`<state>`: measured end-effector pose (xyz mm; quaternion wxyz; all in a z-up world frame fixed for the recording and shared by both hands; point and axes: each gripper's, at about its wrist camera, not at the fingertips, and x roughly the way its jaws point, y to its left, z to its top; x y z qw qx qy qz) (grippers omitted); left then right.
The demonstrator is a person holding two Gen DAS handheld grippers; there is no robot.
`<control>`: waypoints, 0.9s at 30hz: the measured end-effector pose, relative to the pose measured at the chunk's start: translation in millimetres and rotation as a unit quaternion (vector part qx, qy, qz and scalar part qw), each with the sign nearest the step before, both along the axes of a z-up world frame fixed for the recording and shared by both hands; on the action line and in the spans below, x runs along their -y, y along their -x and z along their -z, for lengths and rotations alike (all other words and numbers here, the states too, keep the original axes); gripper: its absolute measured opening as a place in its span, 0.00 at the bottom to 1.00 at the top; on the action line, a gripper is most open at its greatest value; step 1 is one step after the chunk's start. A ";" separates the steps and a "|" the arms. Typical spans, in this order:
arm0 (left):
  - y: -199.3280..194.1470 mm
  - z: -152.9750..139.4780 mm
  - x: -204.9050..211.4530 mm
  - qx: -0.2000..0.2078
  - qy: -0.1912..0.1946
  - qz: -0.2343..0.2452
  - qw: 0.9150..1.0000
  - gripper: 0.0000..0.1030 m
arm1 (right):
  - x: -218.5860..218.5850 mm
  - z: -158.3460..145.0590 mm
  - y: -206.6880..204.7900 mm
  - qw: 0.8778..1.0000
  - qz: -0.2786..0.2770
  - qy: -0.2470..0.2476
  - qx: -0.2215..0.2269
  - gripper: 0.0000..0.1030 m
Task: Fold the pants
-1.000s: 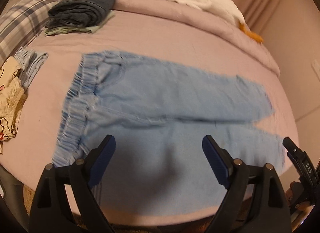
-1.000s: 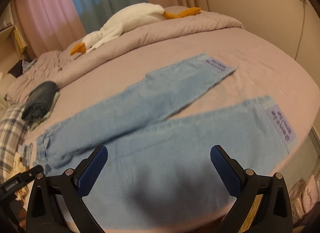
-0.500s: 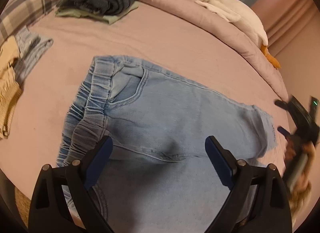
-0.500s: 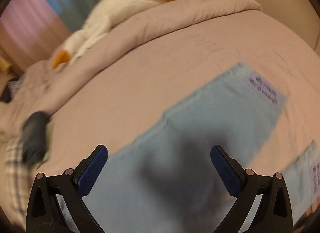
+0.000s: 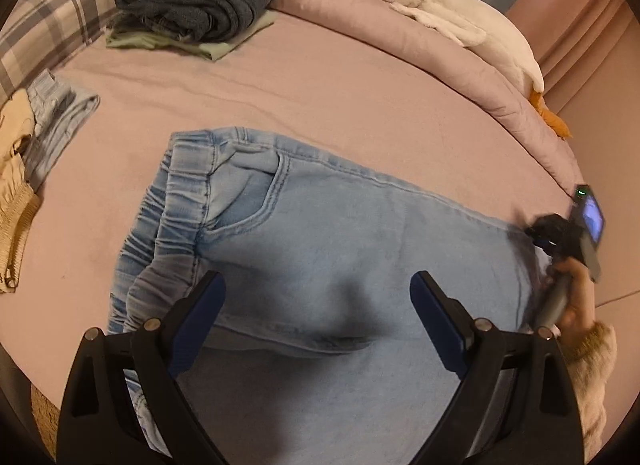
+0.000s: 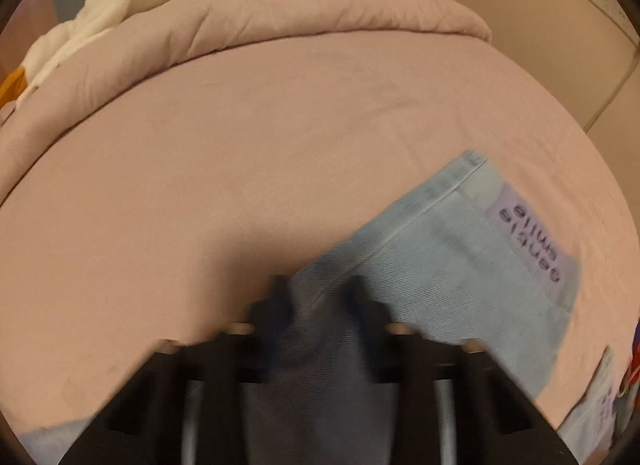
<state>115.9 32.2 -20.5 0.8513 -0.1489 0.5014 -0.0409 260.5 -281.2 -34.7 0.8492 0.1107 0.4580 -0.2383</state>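
Light blue denim pants (image 5: 328, 225) lie flat on the pink bed, waistband at the left, legs running right. My left gripper (image 5: 318, 301) is open and empty, hovering over the crotch area. In the right wrist view, my right gripper (image 6: 318, 297) has its fingers close together around the edge of the far pant leg (image 6: 448, 265), near the hem with a purple label (image 6: 532, 241). The view is blurred, so a firm grip is unclear. The right gripper also shows in the left wrist view (image 5: 560, 241), at the leg's far end.
A stack of folded dark clothes (image 5: 200, 1) lies at the back left. A white goose plush (image 5: 452, 13) rests on the rolled duvet. Beige and striped garments (image 5: 36, 133) lie at the left edge. A wall stands at the right (image 6: 580, 45).
My left gripper moved closer over the pants' crotch. My right gripper moved out to the far leg's hem and its fingers closed in from wide open.
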 end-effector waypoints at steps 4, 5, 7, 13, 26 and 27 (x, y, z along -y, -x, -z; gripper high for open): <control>-6.5 0.1 11.7 0.001 0.000 0.012 1.000 0.91 | 6.7 -46.0 52.5 0.994 -0.037 -0.042 0.089 0.06; -9.7 0.4 14.0 -0.004 0.009 0.012 1.000 0.91 | 8.1 -53.8 66.0 0.992 -0.044 -0.048 0.109 0.06; -14.8 -1.3 17.0 -0.009 0.033 0.010 0.999 0.91 | 13.3 -67.4 100.4 0.985 -0.048 -0.078 0.148 0.06; -41.6 -1.5 31.7 -0.024 0.116 0.015 0.993 0.91 | 23.5 -55.9 208.8 0.961 -0.051 -0.158 0.223 0.06; -98.1 54.5 53.8 -0.145 0.142 -0.031 0.979 0.44 | 17.4 -18.6 260.7 0.969 -0.041 -0.160 0.184 0.05; -96.6 56.0 51.7 -0.146 0.145 -0.035 0.978 0.19 | 16.4 -18.6 259.4 0.969 -0.042 -0.159 0.183 0.05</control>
